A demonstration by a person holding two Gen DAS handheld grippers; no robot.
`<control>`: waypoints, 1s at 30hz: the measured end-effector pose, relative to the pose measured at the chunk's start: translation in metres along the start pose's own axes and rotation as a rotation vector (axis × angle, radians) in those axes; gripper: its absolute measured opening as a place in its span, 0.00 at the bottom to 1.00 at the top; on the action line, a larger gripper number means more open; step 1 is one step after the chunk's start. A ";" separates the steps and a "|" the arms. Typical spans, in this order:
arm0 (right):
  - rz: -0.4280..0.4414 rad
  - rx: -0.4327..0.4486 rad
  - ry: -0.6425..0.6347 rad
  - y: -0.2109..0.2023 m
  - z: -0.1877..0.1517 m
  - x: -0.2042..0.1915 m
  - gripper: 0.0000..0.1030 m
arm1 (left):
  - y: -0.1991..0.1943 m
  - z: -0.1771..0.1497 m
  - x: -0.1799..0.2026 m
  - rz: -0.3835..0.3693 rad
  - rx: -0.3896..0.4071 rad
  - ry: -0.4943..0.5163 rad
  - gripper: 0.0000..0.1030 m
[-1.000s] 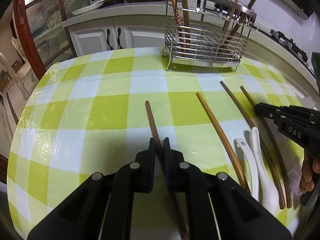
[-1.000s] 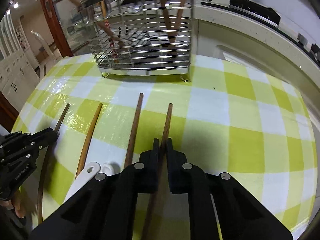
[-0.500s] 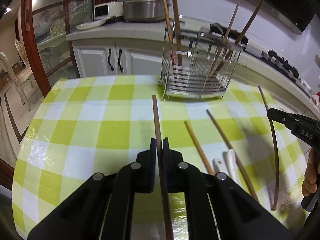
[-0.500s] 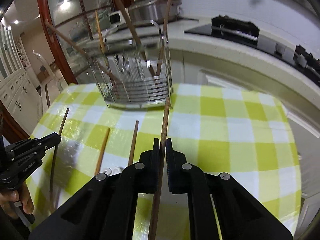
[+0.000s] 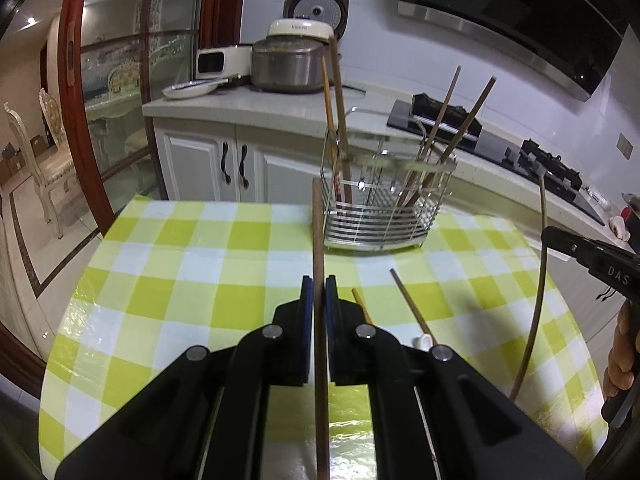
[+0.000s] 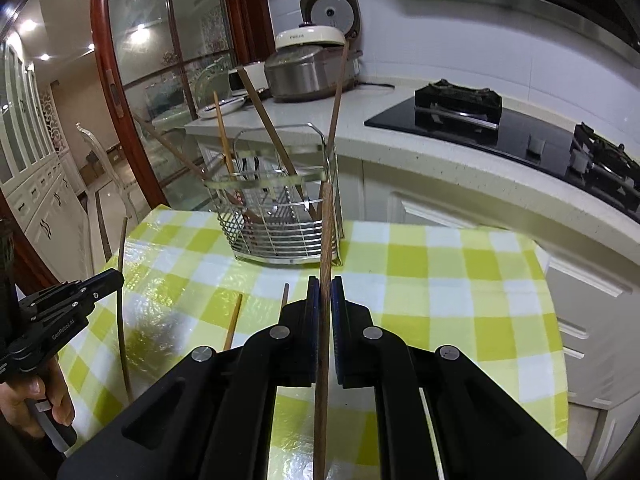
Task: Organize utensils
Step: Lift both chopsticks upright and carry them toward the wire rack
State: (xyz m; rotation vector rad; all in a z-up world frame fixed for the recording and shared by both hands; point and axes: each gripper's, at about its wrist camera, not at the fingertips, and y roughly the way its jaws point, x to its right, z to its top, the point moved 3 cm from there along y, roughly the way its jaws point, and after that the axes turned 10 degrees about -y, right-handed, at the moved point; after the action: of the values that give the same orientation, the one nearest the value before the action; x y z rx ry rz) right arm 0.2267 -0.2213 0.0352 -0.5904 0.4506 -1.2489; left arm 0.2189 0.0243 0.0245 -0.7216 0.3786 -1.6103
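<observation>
My left gripper [image 5: 319, 285] is shut on a dark brown chopstick [image 5: 317, 232], held in the air and pointing toward the wire utensil rack [image 5: 376, 232]. My right gripper [image 6: 325, 285] is shut on a second brown chopstick [image 6: 327, 232], its tip in front of the rack [image 6: 276, 240]. Each gripper shows in the other's view, the right gripper [image 5: 550, 236] at the right edge and the left gripper [image 6: 116, 278] at the left edge, each with its chopstick. Several chopsticks stand in the rack. Two chopsticks [image 5: 412, 304] [image 5: 362, 306] and a white spoon [image 5: 424, 340] lie on the table.
The round table has a green and white checked cloth [image 5: 200, 280]. Behind it runs a white counter with a rice cooker [image 5: 288, 68], a plate [image 5: 190, 89] and a black hob [image 6: 456, 100]. A person's hand [image 5: 620, 360] grips the right tool.
Both grippers have risen from the table, each lifting its chopstick clear of the cloth. The rack now sits lower and farther off in both views.
</observation>
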 end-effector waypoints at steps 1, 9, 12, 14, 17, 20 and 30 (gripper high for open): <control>0.000 0.006 -0.001 -0.003 0.001 0.000 0.08 | -0.003 0.001 0.000 -0.002 0.006 0.001 0.06; -0.008 0.044 -0.008 -0.023 0.008 -0.001 0.08 | -0.031 0.011 0.009 -0.014 0.066 0.019 0.06; -0.009 0.052 -0.008 -0.028 0.009 -0.001 0.08 | -0.039 0.014 0.011 -0.017 0.081 0.022 0.06; -0.010 0.055 -0.008 -0.031 0.009 -0.001 0.08 | -0.043 0.015 0.012 -0.016 0.088 0.025 0.06; -0.011 0.060 -0.008 -0.034 0.009 -0.001 0.08 | -0.048 0.016 0.014 -0.019 0.098 0.030 0.06; -0.013 0.066 -0.011 -0.037 0.010 -0.002 0.08 | -0.051 0.017 0.015 -0.023 0.101 0.033 0.06; -0.026 0.075 -0.013 -0.041 0.014 -0.001 0.08 | -0.052 0.022 0.019 -0.040 0.104 0.032 0.06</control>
State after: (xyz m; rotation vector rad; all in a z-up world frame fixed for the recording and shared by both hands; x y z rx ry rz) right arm 0.2043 -0.2266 0.0719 -0.5421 0.3851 -1.2811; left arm 0.1927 0.0186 0.0781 -0.6289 0.3027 -1.6682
